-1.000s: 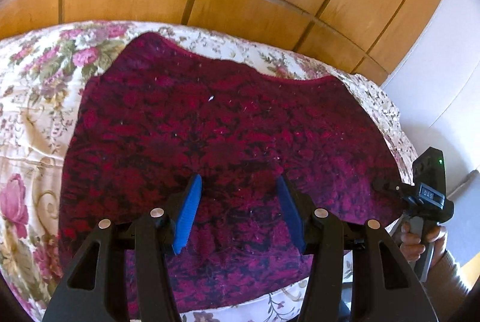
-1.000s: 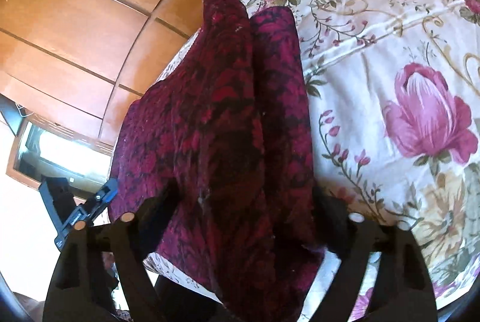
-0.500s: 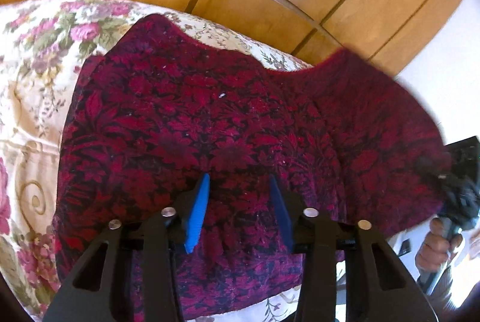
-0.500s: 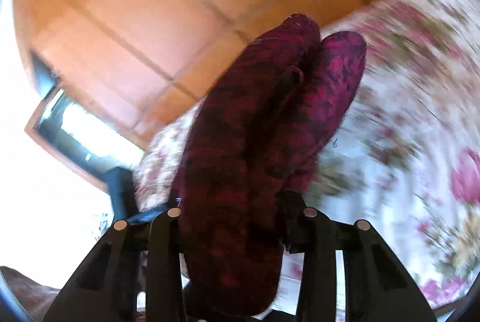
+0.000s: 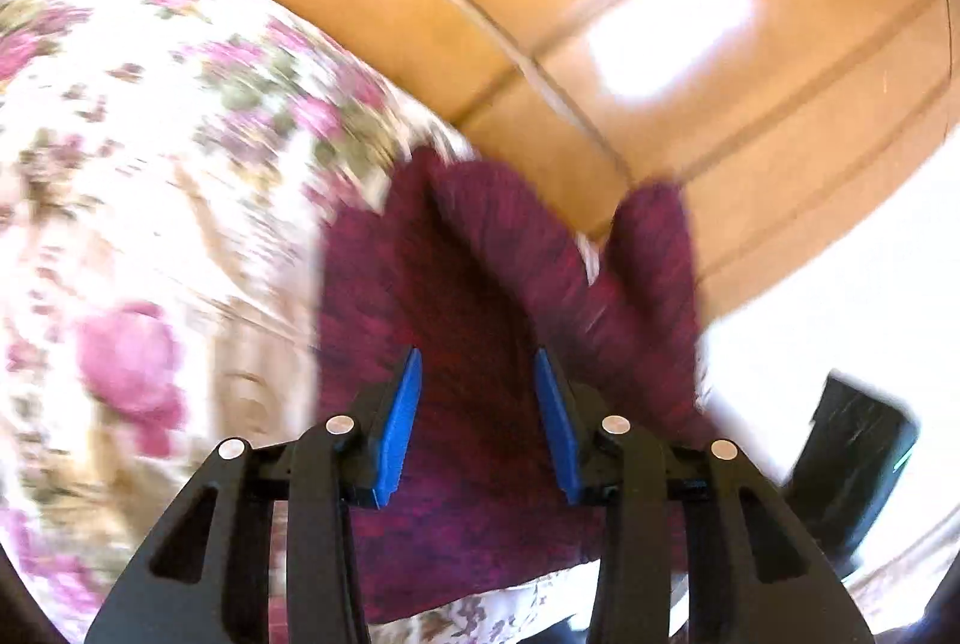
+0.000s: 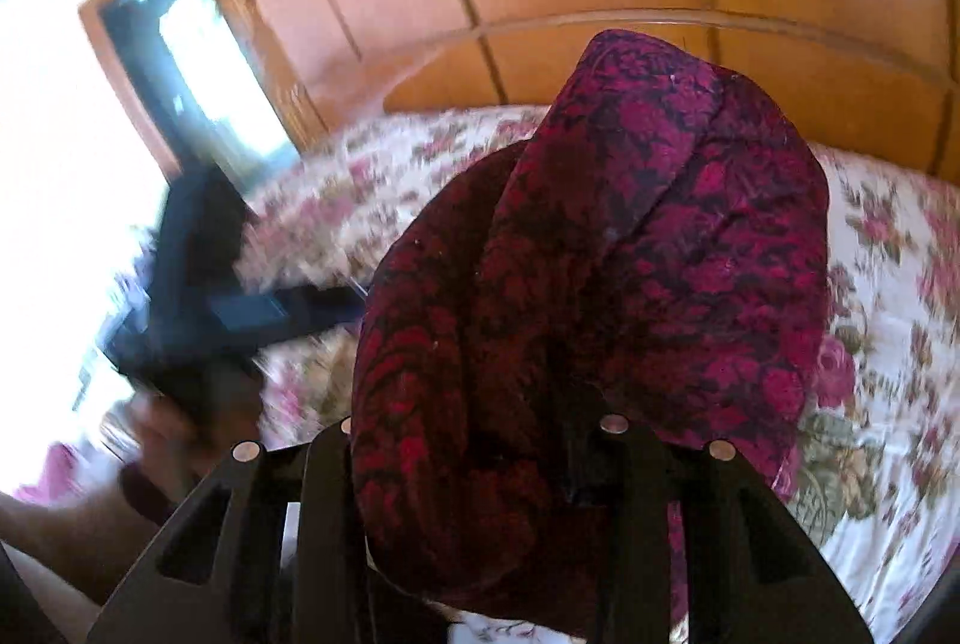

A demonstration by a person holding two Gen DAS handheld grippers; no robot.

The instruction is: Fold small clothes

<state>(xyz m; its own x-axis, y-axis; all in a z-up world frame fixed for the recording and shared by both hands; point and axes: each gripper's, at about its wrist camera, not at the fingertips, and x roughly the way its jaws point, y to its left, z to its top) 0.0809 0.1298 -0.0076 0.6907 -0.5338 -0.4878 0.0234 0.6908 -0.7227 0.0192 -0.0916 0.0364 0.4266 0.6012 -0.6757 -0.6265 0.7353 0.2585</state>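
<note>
A dark red patterned garment is bunched up over the floral bedspread. My left gripper has its blue pads closed on a gathered fold of it, and the cloth fills the gap between them. In the right wrist view the same garment hangs lifted in thick folds. My right gripper is shut on it, and the cloth drapes over both fingers and hides the pads. The left wrist view is blurred by motion.
A wooden headboard and panelling rise behind the bed. The right gripper's black body shows at the right edge. The left gripper, blurred, and the hand holding it sit at left, below a bright framed window.
The garment lay spread flat and is now gathered up between the two grippers. Both sets of jaws narrowed onto the cloth. The right gripper rose and rolled, and the left swept sideways.
</note>
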